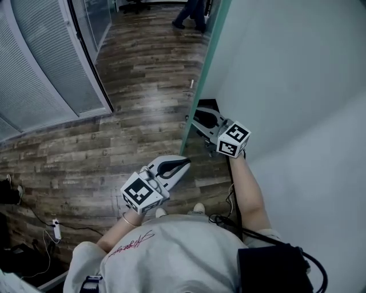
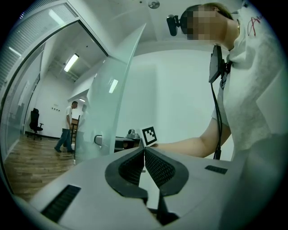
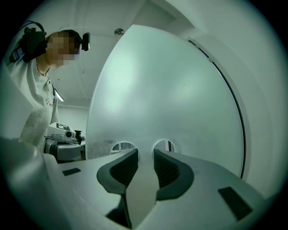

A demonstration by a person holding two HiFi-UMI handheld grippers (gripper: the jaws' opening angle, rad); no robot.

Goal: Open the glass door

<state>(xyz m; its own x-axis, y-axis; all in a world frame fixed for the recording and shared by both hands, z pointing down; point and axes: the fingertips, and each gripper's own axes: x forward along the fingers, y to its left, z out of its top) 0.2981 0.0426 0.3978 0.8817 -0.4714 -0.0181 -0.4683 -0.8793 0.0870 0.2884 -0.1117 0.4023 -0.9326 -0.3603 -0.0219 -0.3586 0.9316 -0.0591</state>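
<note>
The floor (image 1: pixel 143 86) is made of dark wooden planks laid in rows. At the lower left a white power strip (image 1: pixel 55 228) lies on it with a thin cable (image 1: pixel 34 219), and a dark shoe (image 1: pixel 10 191) stands at the left edge. The tips of the wearer's shoes (image 1: pixel 198 208) rest on the planks, and far at the top stand another person's feet (image 1: pixel 187 23) and an office chair (image 1: pixel 136 6).

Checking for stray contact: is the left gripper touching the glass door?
Apart. The left gripper view shows the left gripper, jaws together, pointing past the glass door, whose edge stands farther off at the left.
</note>
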